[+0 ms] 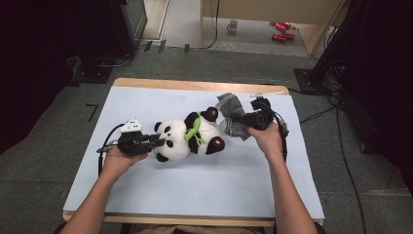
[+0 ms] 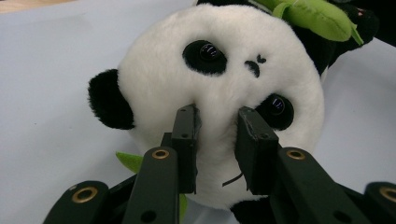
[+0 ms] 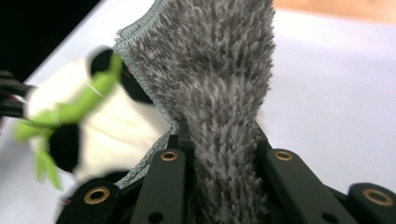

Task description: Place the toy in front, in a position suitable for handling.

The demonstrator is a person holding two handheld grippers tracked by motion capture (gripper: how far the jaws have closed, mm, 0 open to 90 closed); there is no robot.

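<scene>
Two soft things are in hand here, a plush panda (image 1: pixel 187 139) and a grey shaggy cloth (image 1: pixel 231 117), and both lie on the pale tabletop (image 1: pixel 195 190). Taking the panda as landmark: it lies on its back near the middle of the tabletop, head toward the person's left, feet toward the right, a green stuffed sprig (image 1: pixel 194 129) across its chest. The cloth sits just beyond its feet, touching or nearly touching the upper foot.

The left tongs (image 2: pixel 218 135) stand at the panda's head, the jaws narrowed onto the white fur of the brow between the eyes, pinching a fold of pile and stuffing. The right tongs (image 3: pixel 219 140), on the foot side of the panda, are clamped on the grey cloth, which rises between the jaws in a thick bunch.

The panda looks light and thoroughly squashy; a pinch on the head will likely give and sink, so a deep bite into the stuffing, or a limb or ear, should hold better than surface fur, which may slip out. Nothing about it seems fragile. The cloth is limp and fluffy, drapes wherever it is not held, and is best gripped at its stitched hem (image 3: pixel 140 70) or in a gathered fold, as now.
</scene>
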